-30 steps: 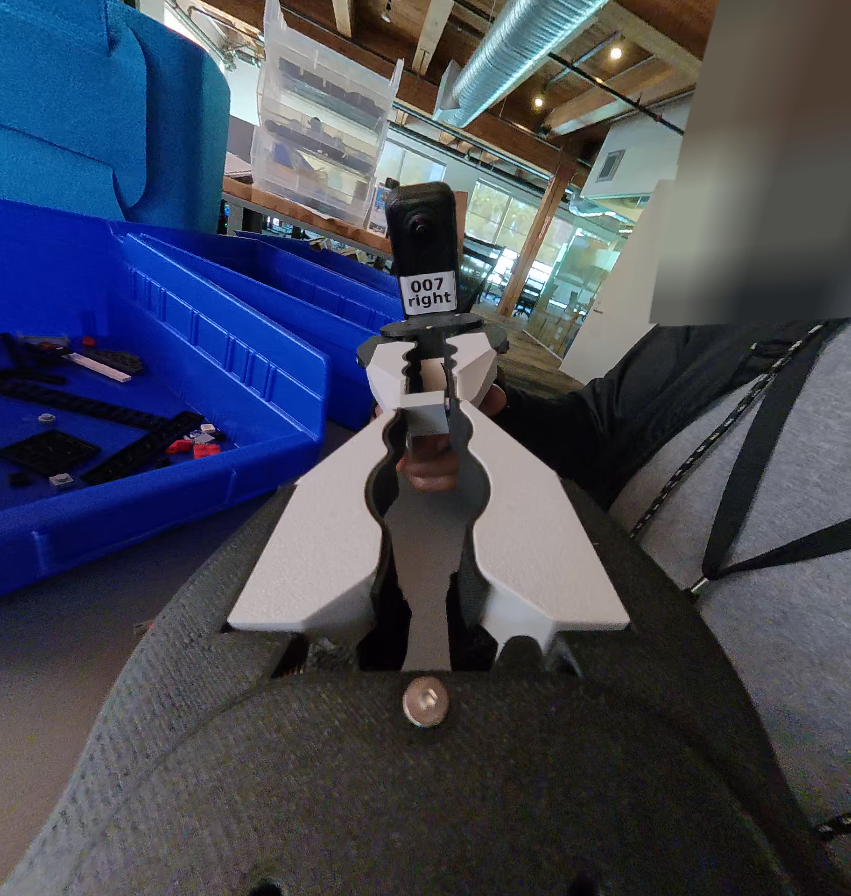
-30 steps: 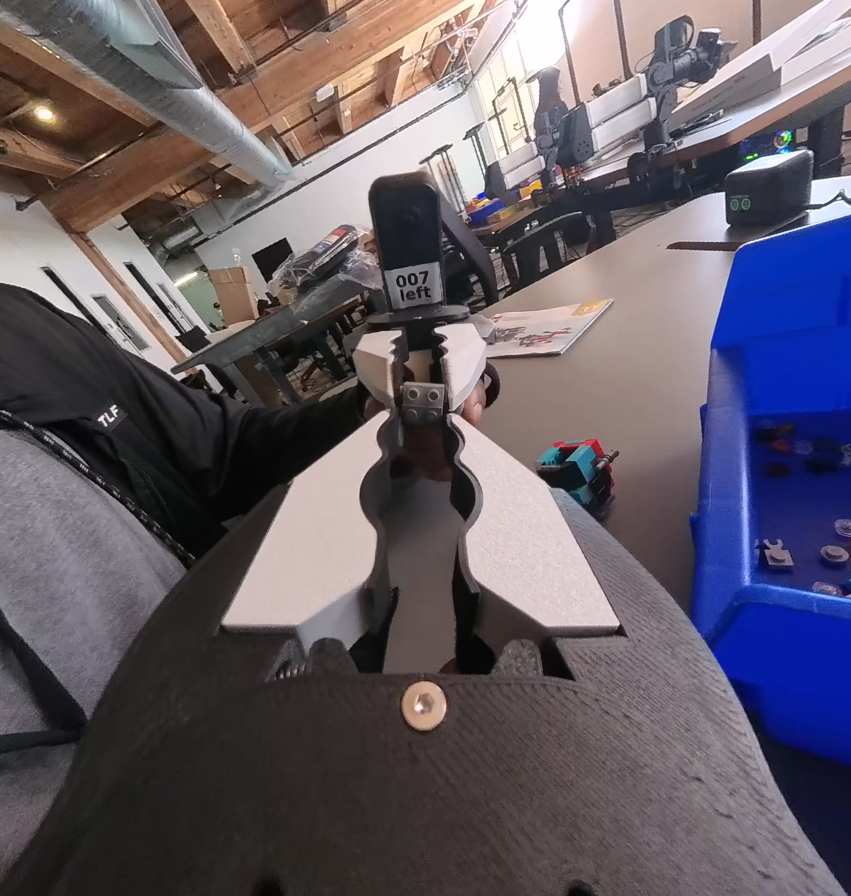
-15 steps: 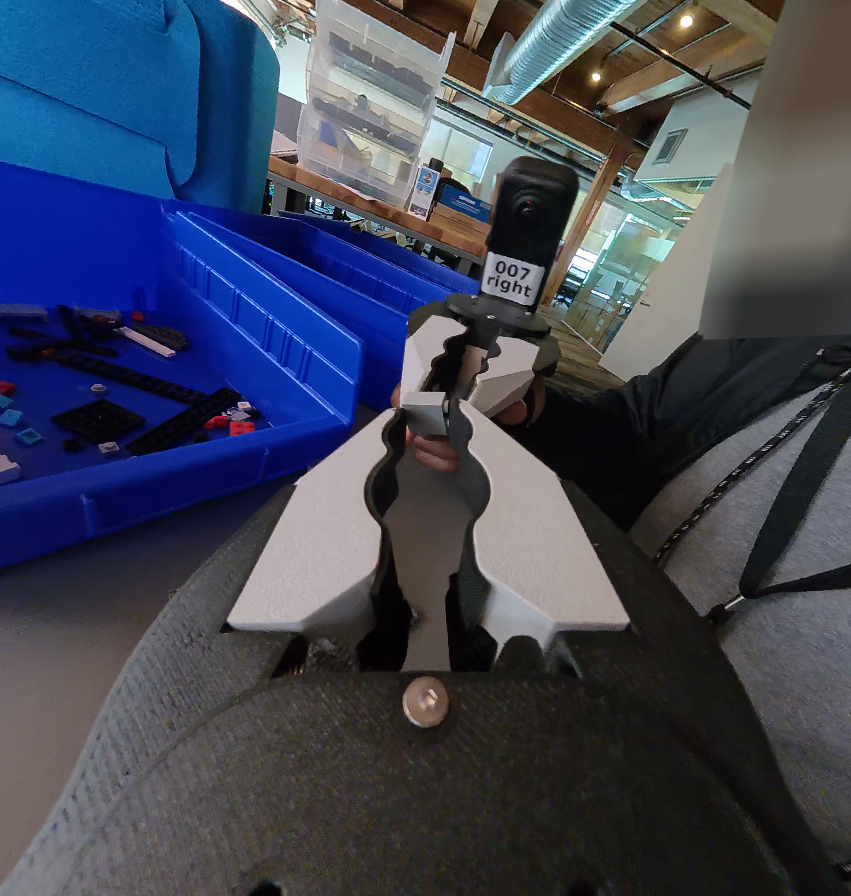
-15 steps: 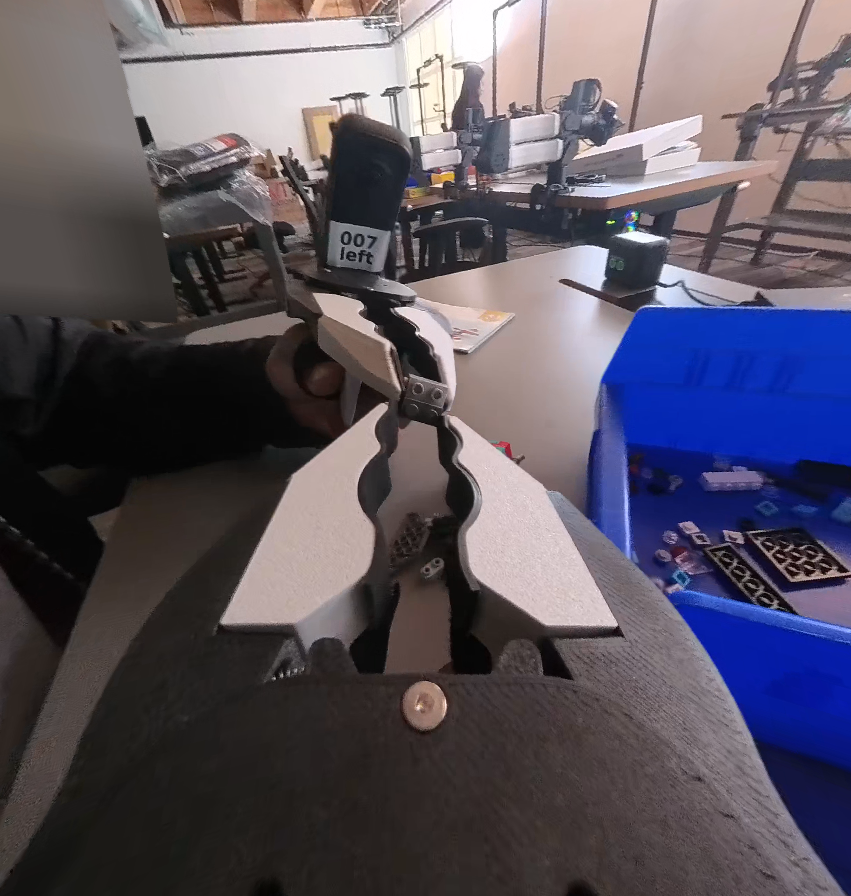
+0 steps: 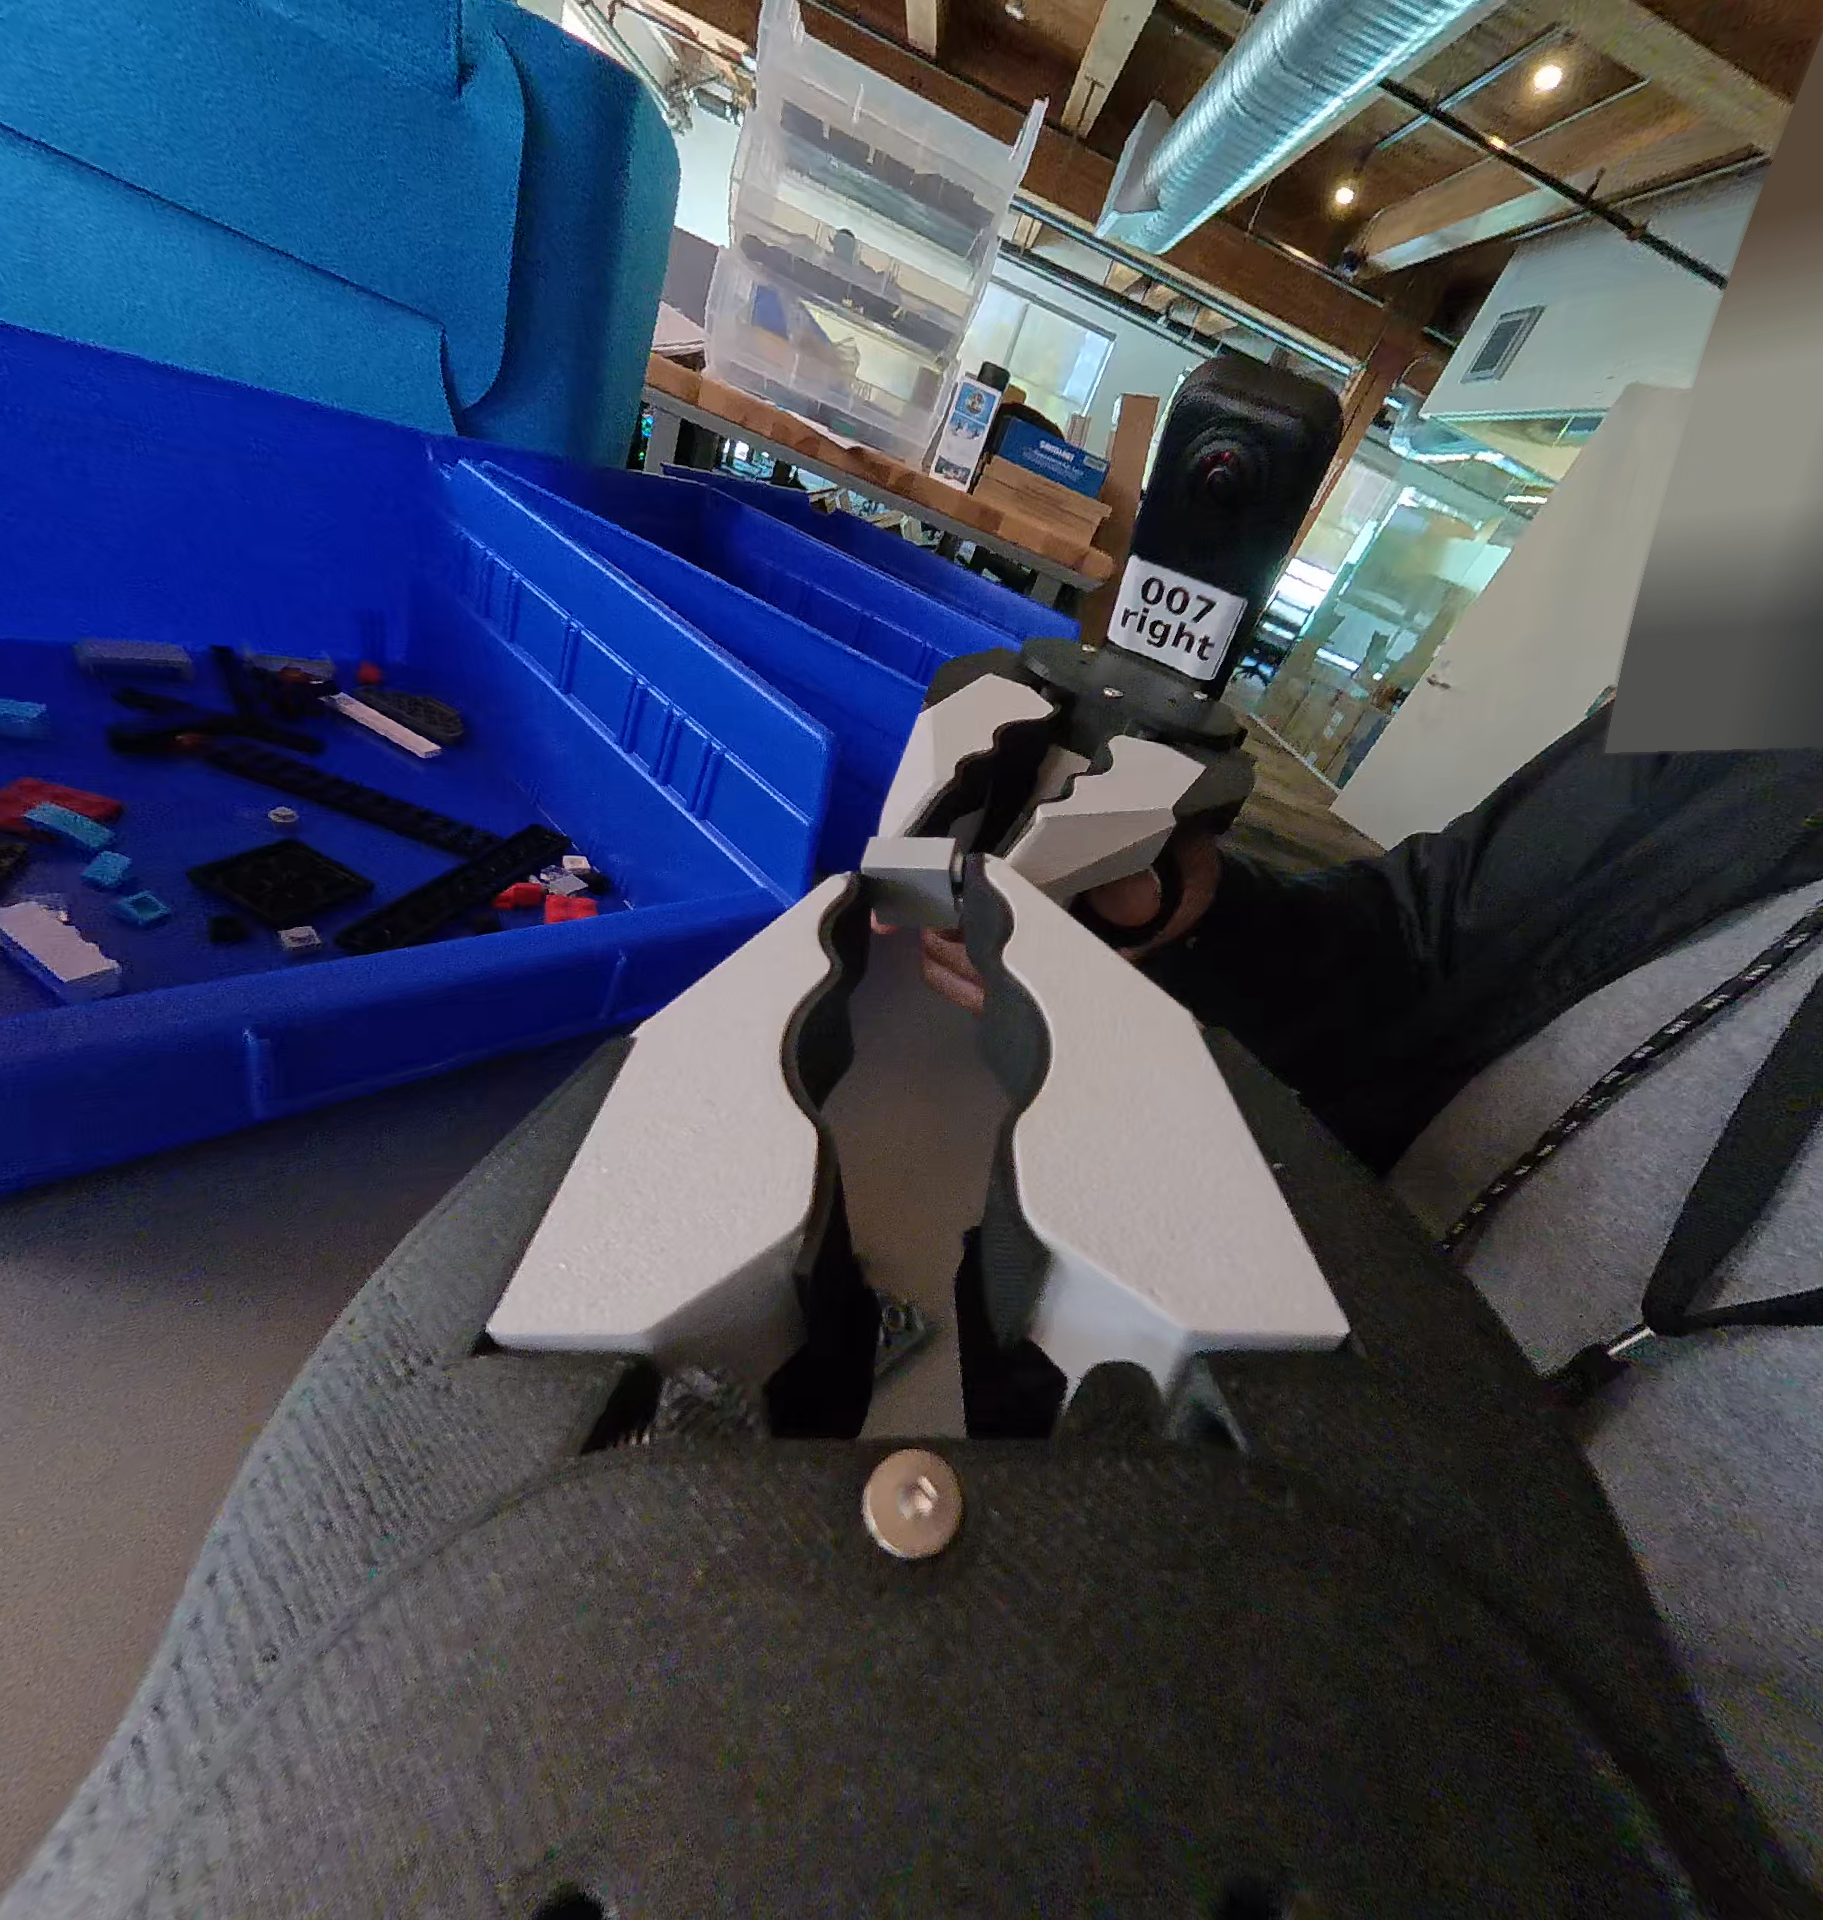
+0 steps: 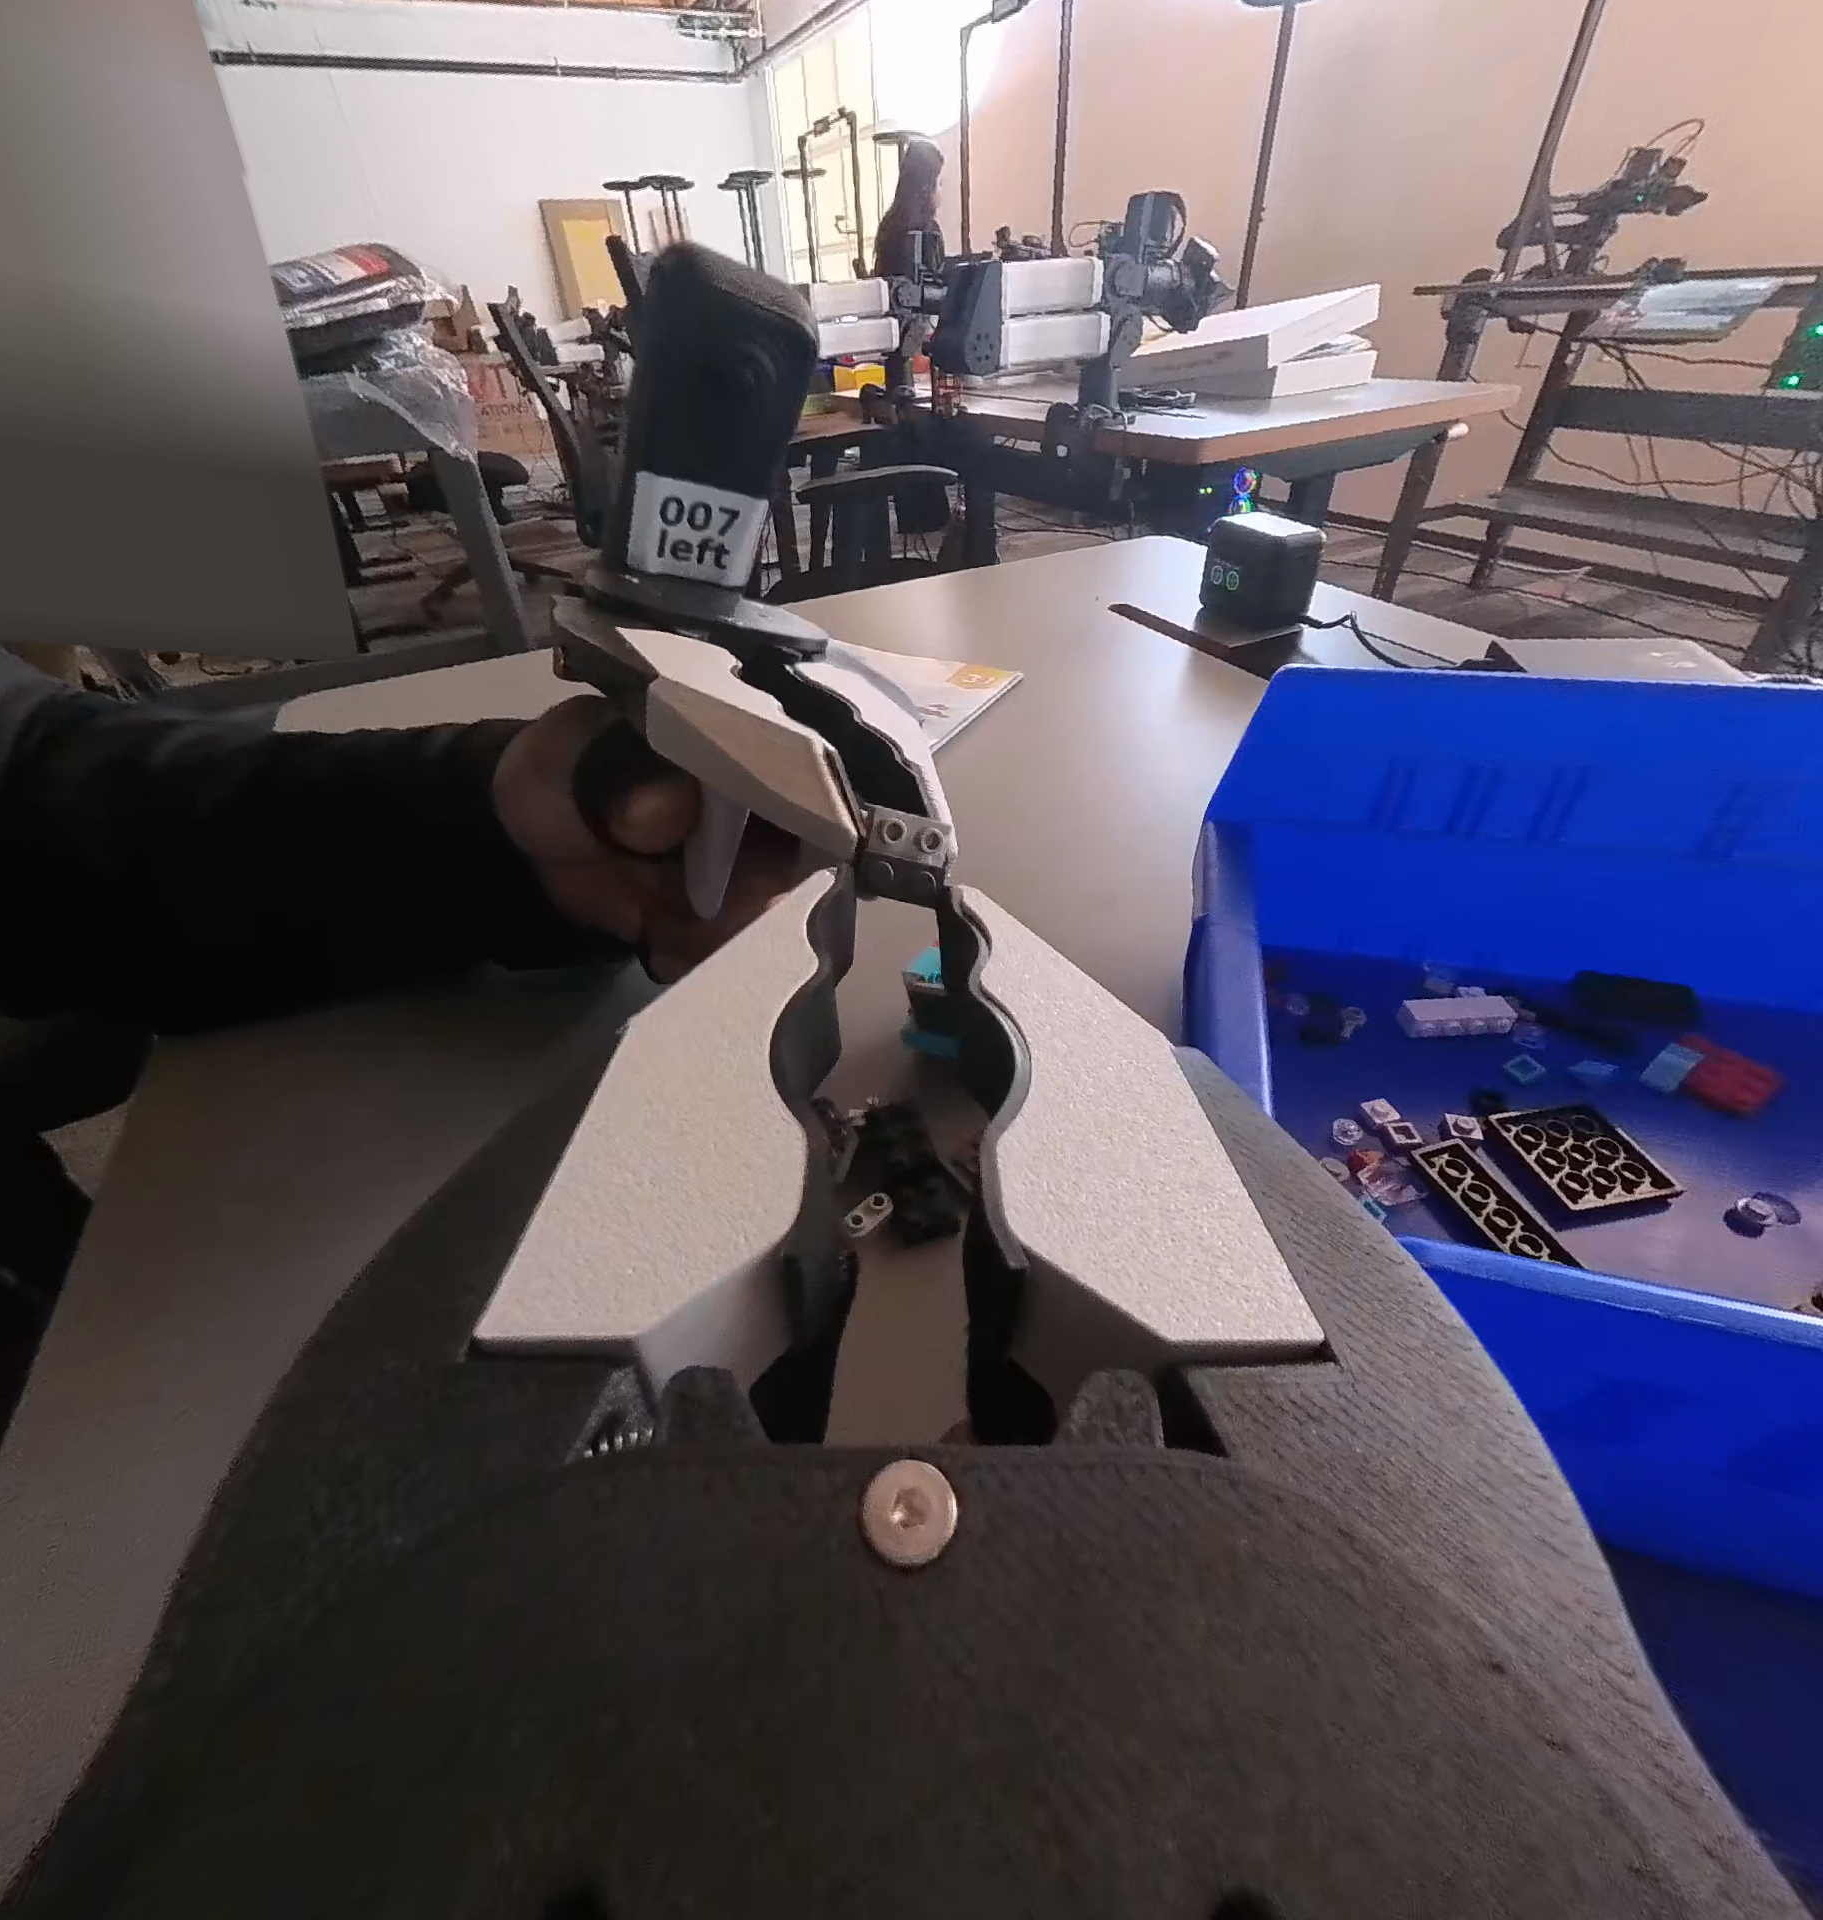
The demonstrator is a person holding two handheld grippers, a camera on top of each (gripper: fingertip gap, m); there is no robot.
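Observation:
My left gripper point(image 5: 915, 902) is shut on a small light grey brick point(image 5: 912, 883) held in the air above the table. My right gripper point(image 6: 896, 902) meets it tip to tip, and its jaws are narrow on a darker grey studded plate point(image 6: 902, 881) that sits right under the light grey brick point(image 6: 909, 831). The two pieces touch. The right gripper point(image 5: 990, 831) shows beyond the brick in the left wrist view, held by a hand. The left gripper point(image 6: 891, 826) shows in the right wrist view, also held by a hand.
A blue bin point(image 5: 367, 997) with loose bricks and black plates lies to the left. Another blue bin point(image 6: 1613, 1299) lies to the right. On the table under the grippers lie black pieces point(image 6: 907, 1153) and a teal model point(image 6: 928, 997). A booklet point(image 6: 964, 686) lies beyond. The tips of both grippers are at nearly the same place.
Both grippers have tilted and swung while staying tip to tip at the grey pieces. The right wrist view now looks down at the table, and the left gripper sits further left in it.

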